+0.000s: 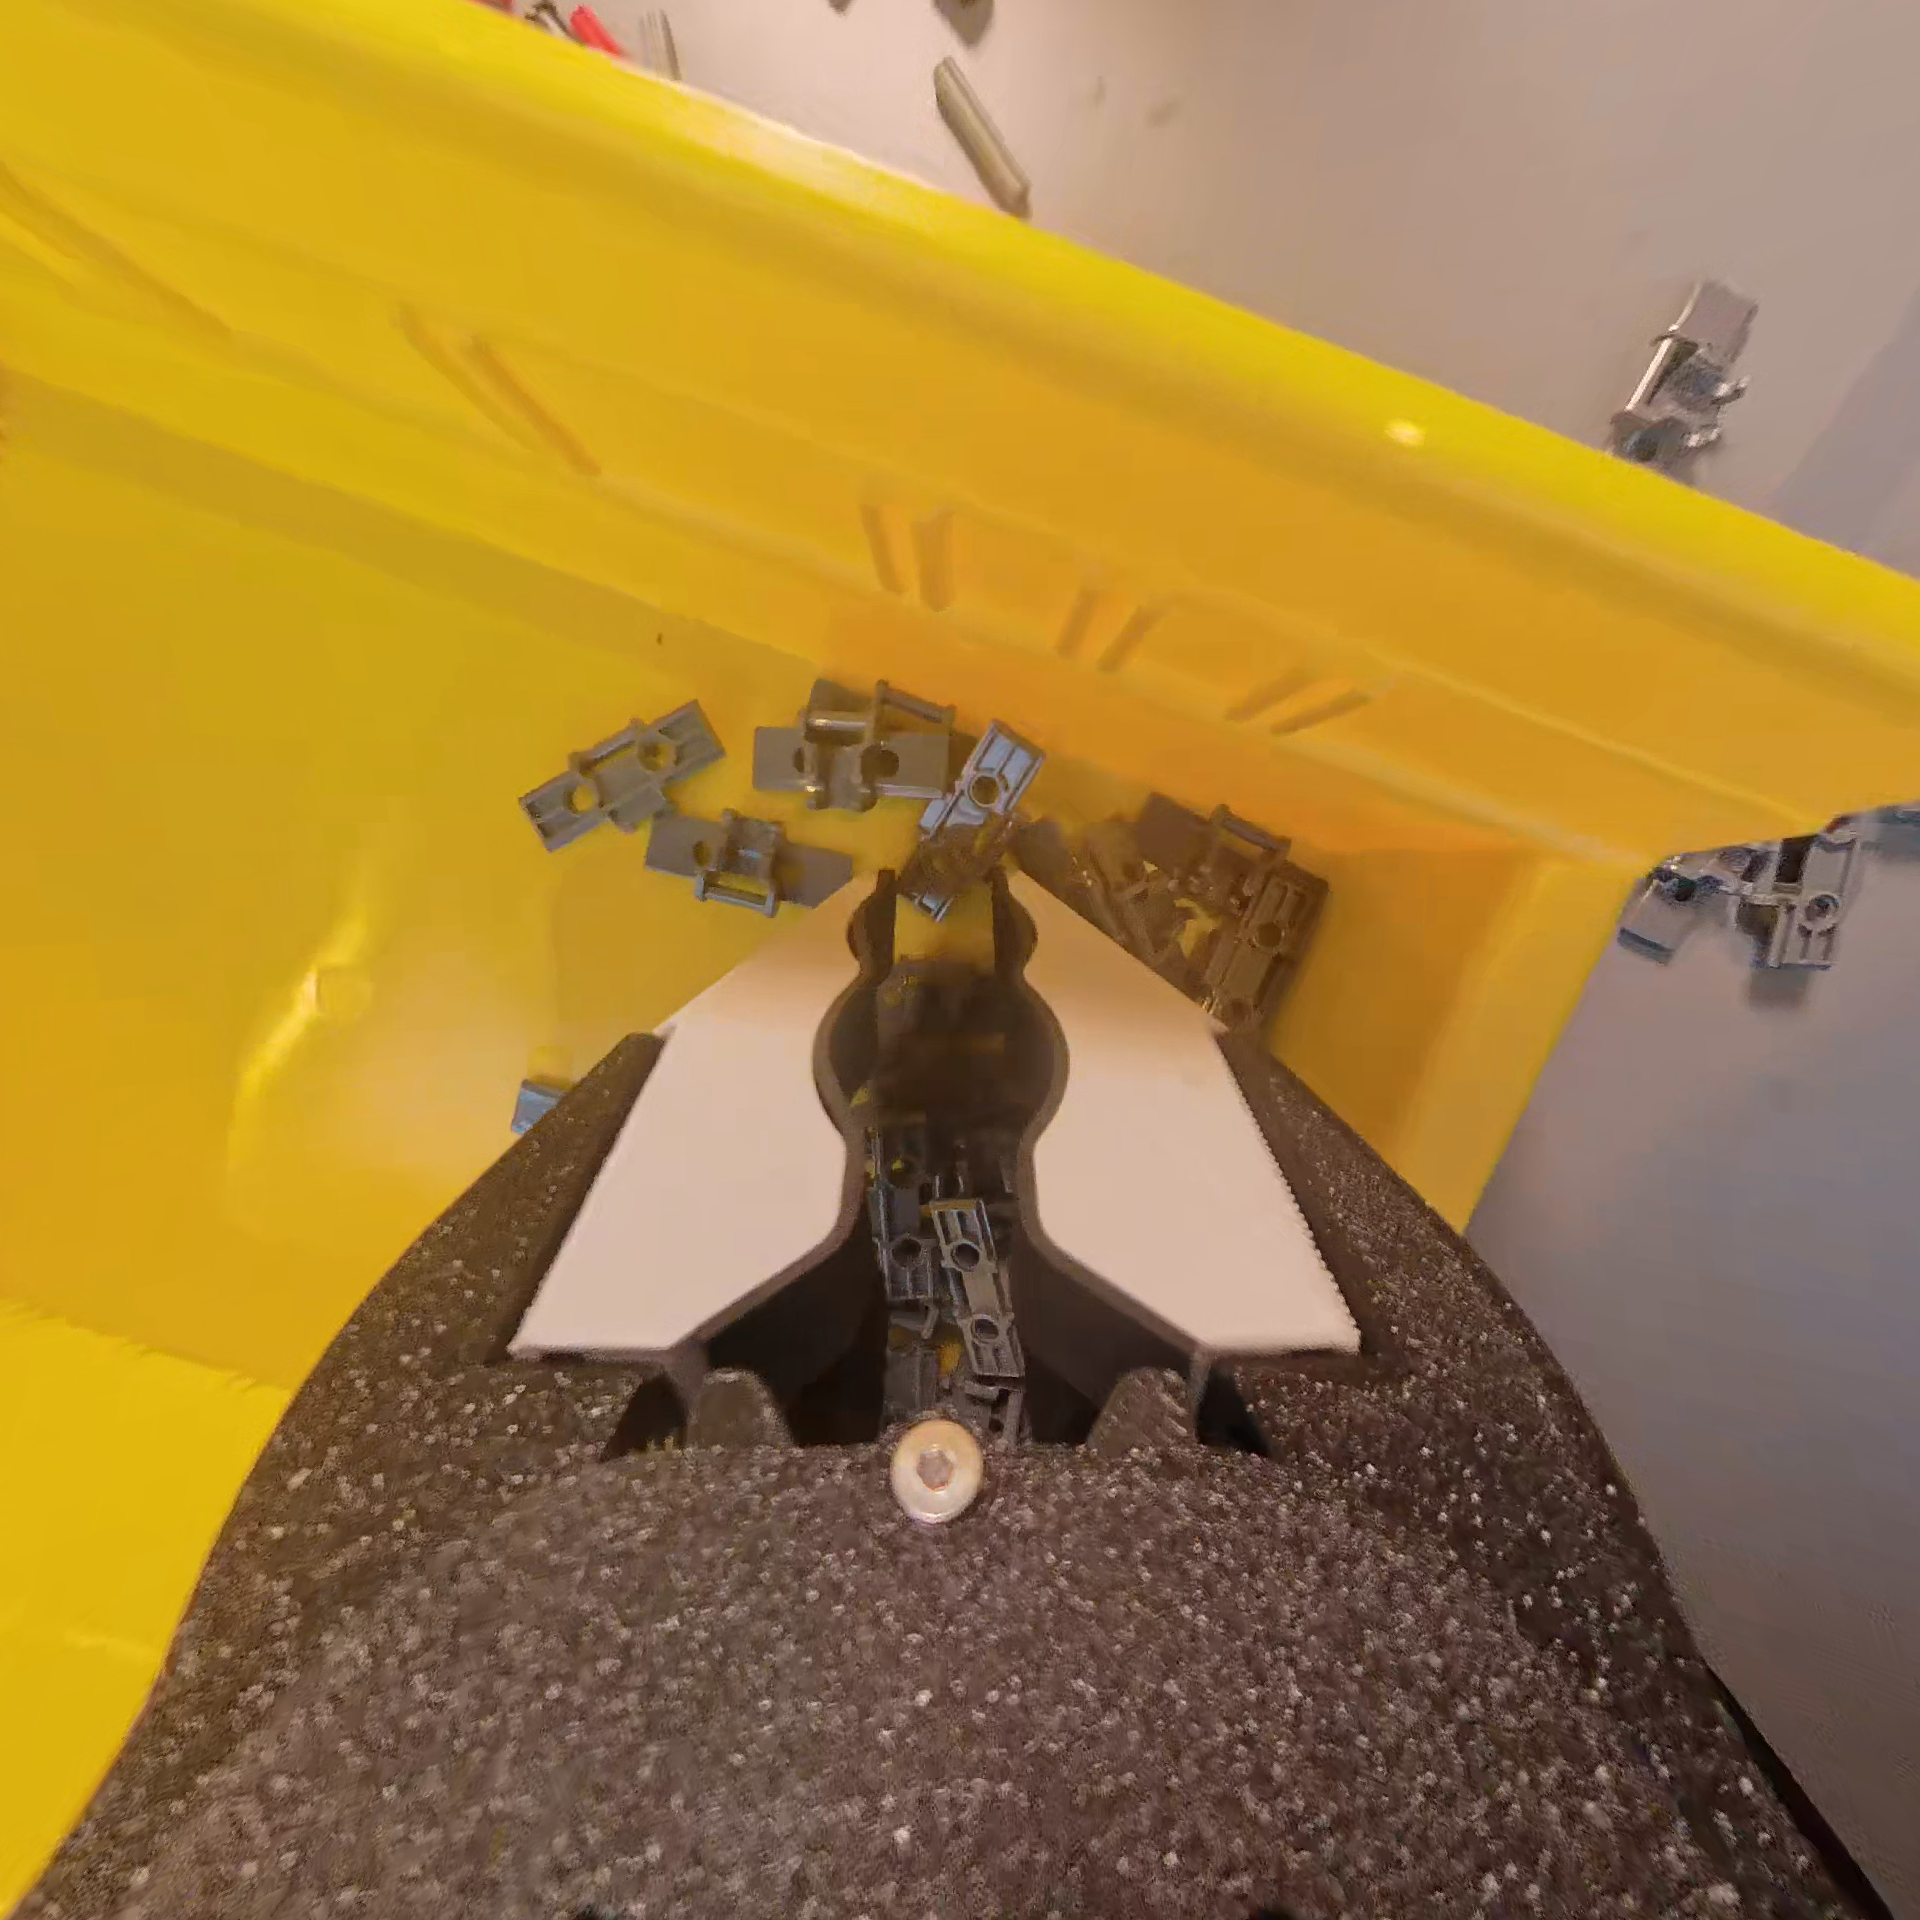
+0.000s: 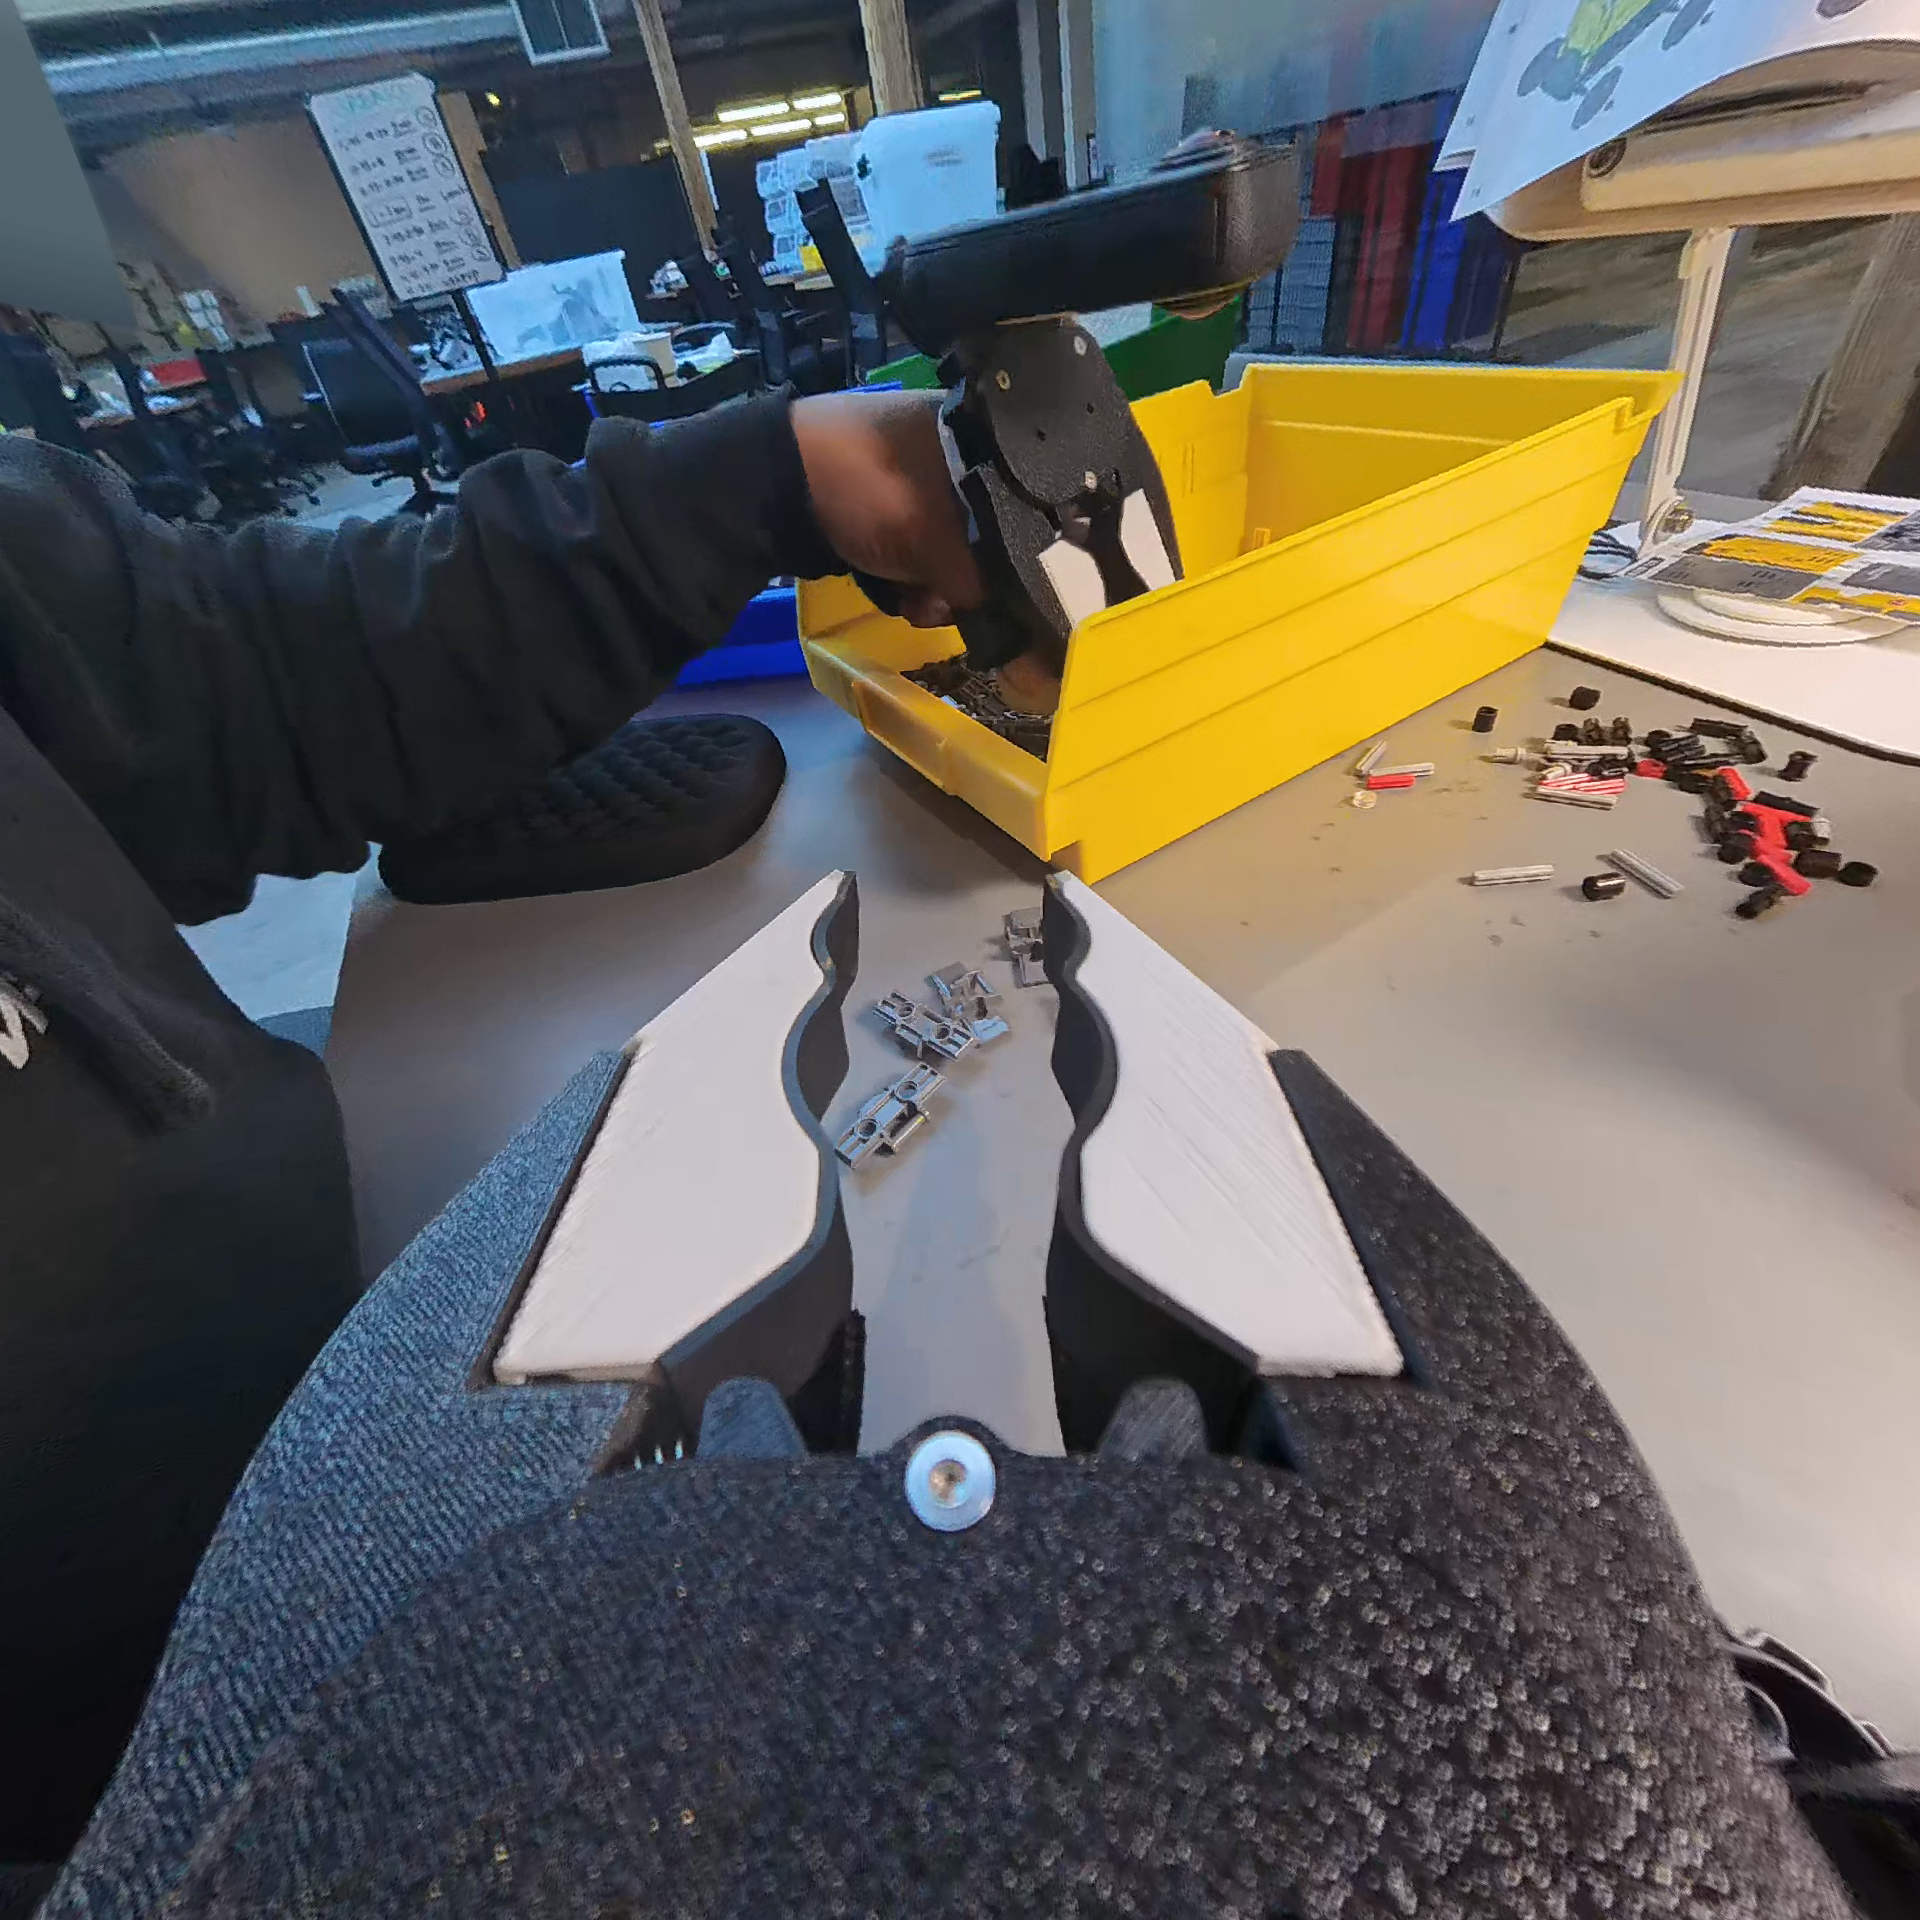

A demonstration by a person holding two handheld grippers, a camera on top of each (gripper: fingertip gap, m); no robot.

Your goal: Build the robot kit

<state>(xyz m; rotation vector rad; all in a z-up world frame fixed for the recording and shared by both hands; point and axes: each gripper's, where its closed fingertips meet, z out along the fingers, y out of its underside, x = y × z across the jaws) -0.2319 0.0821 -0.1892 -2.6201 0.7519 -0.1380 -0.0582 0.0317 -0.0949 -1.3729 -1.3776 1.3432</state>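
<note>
- We see our left gripper reaching down inside the yellow bin, its tips pinched on one grey plastic connector piece.
- That held piece stands tilted, its long axis running from the tips up and to the right toward the bin's far wall.
- More grey pieces lie loose on the bin floor just beyond the tips, and a denser heap fills the corner to the right.
- In the right wrist view our right gripper hangs above the grey table with its jaws spread apart, holding nothing.
- A small cluster of grey pieces lies on the table between its fingers.
- The bin sits beyond, with scattered black and red parts to the right.
</note>
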